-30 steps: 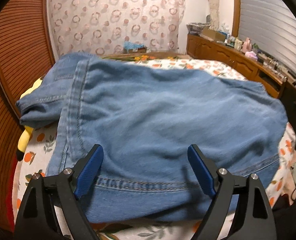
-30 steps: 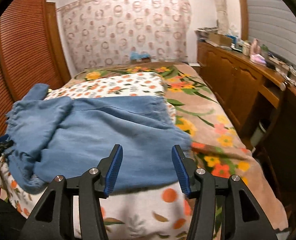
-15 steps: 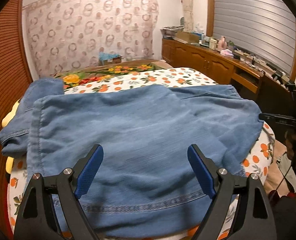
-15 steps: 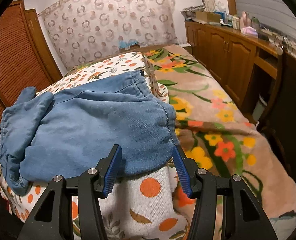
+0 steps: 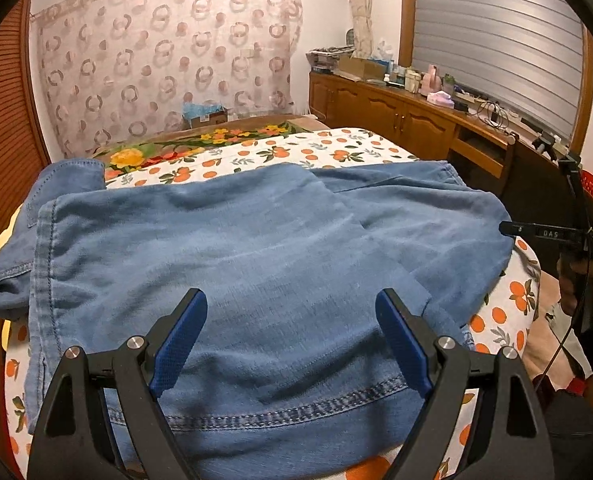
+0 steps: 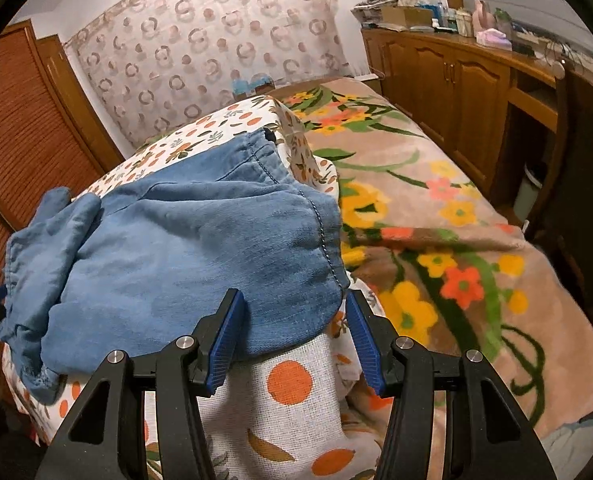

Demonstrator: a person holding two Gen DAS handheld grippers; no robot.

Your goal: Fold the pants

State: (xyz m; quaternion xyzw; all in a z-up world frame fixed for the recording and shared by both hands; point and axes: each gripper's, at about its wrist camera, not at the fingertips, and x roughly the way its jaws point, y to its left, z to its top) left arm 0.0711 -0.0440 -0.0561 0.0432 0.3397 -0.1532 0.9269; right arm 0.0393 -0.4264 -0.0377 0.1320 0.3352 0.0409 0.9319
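Blue denim pants [image 5: 264, 264] lie folded and spread across an orange-print white cover [image 5: 336, 152]. My left gripper [image 5: 292, 332] is open and hovers over the near stitched edge of the pants, holding nothing. In the right wrist view the pants [image 6: 184, 248] lie to the left and ahead. My right gripper [image 6: 292, 332] is open, its jaws straddling the near right corner of the denim without closing. The right gripper also shows at the right edge of the left wrist view [image 5: 552, 234].
The orange-print cover [image 6: 292, 396] lies on a bed with a floral blanket [image 6: 436, 240]. Wooden cabinets [image 6: 456, 76] with clutter on top run along the right. A slatted wooden wardrobe [image 6: 20, 132] stands at the left. A patterned curtain [image 5: 164, 60] hangs behind.
My right gripper moved in toward the pants' near right corner, now between its jaws. The left wrist view swung right and backed off a little. Both grippers stayed open.
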